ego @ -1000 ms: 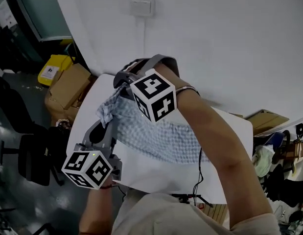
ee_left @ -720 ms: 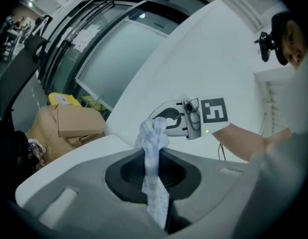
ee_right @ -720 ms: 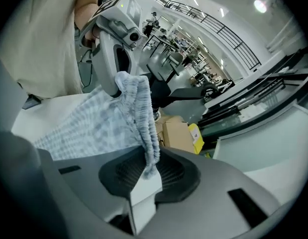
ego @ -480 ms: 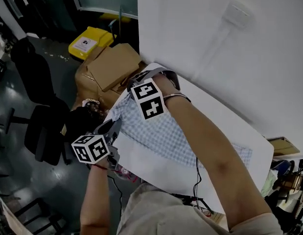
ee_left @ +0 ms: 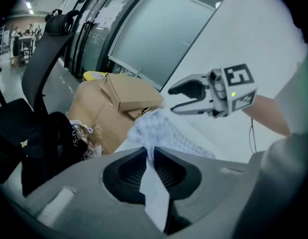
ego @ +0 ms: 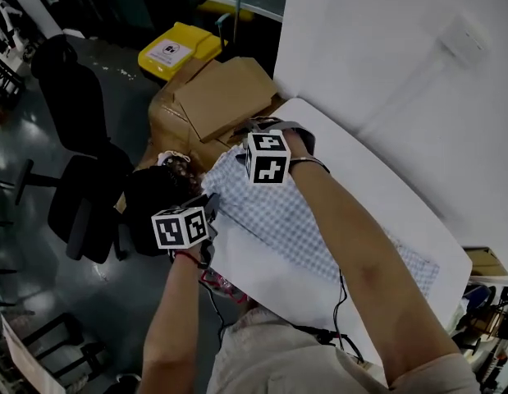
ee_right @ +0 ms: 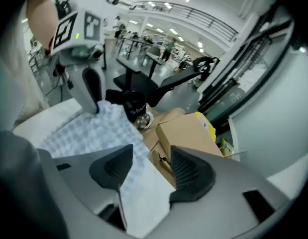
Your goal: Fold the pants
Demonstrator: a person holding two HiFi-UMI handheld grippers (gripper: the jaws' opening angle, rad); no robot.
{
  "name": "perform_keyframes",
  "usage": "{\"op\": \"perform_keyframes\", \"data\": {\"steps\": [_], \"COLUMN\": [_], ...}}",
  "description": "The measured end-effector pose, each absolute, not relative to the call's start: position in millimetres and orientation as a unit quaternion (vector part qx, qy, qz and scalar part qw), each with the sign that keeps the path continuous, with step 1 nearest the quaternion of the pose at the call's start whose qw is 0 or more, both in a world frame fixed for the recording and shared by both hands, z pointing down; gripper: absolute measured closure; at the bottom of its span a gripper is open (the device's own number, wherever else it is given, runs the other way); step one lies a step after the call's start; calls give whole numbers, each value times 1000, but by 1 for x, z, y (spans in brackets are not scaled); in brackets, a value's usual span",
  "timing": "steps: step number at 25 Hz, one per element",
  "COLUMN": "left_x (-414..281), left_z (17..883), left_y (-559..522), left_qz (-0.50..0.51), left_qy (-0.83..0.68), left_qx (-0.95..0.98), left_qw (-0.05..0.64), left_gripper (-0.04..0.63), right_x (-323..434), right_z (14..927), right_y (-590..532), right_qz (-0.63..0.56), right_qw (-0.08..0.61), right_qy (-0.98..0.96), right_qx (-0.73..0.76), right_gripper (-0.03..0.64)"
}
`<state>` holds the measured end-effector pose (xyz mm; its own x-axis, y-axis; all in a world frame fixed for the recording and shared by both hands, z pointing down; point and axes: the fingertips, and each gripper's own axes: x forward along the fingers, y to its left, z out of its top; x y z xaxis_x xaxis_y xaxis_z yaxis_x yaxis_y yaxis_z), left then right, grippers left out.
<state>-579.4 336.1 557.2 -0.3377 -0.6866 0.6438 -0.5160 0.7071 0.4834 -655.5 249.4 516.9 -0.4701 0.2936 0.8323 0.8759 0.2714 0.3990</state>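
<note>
The left gripper (ee_left: 150, 152) was clenched on the pants (ego: 296, 220): in its own view a pale fold of the checked cloth ran up through the narrow slit between the two pads. The right gripper (ee_right: 152, 159) had just been opening, and its jaws stood well apart. Nothing was pinched there. The checked edge lay under and beside the jaw at nine o'clock, with bare table (ego: 385, 189) and the boxes beyond showing through the gap.

In the head view the left gripper sat at about eight o'clock of the right one, both at the near end of the garment. From there the pants stretched flat along the white table toward four o'clock, the gripped end close to the table's corner. Cardboard boxes (ego: 225, 97) stood off the table at eleven o'clock of the right gripper, and a black chair (ego: 81, 117) at ten o'clock of the left.

The step in hand looked like laying this end of the pants down, with one corner let go and the other not yet. Next, the left jaws would probably need to release so that both corners lie level. Then both grippers could take a fresh hold and carry this end toward four o'clock. Care seemed due at the table's corner, where cloth might slide off.
</note>
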Motion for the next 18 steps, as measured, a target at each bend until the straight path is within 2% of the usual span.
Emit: {"op": "perform_keyframes", "data": {"steps": [2, 3, 5, 8, 10, 15, 18], "left_x": [-584, -585, -587, -587, -585, -556, -522], "left_z": [572, 577, 588, 598, 588, 516, 477], "left_y": [347, 353, 366, 388, 395, 356, 305], "left_qz": [-74, -63, -43, -36, -48, -55, -96], "left_qy": [-817, -820, -826, -829, -837, -837, -809], "left_qx": [349, 339, 320, 293, 290, 391, 468], "left_qw": [454, 457, 462, 474, 462, 378, 342], "left_gripper": [550, 523, 415, 338, 337, 339, 348], "right_x": [-665, -666, -661, -637, -614, -527, -467], "right_z": [504, 496, 482, 465, 450, 420, 416], "right_y": [243, 237, 222, 192, 167, 99, 77], "right_qz": [-379, -341, -277, -209, -175, -28, 40], "right_qw": [315, 311, 304, 292, 277, 243, 228], "right_qy": [-786, -809, -844, -878, -897, -940, -950], "right_qx": [-374, -363, -345, -318, -296, -238, -211], "right_gripper": [357, 357, 357, 357, 357, 362, 430]}}
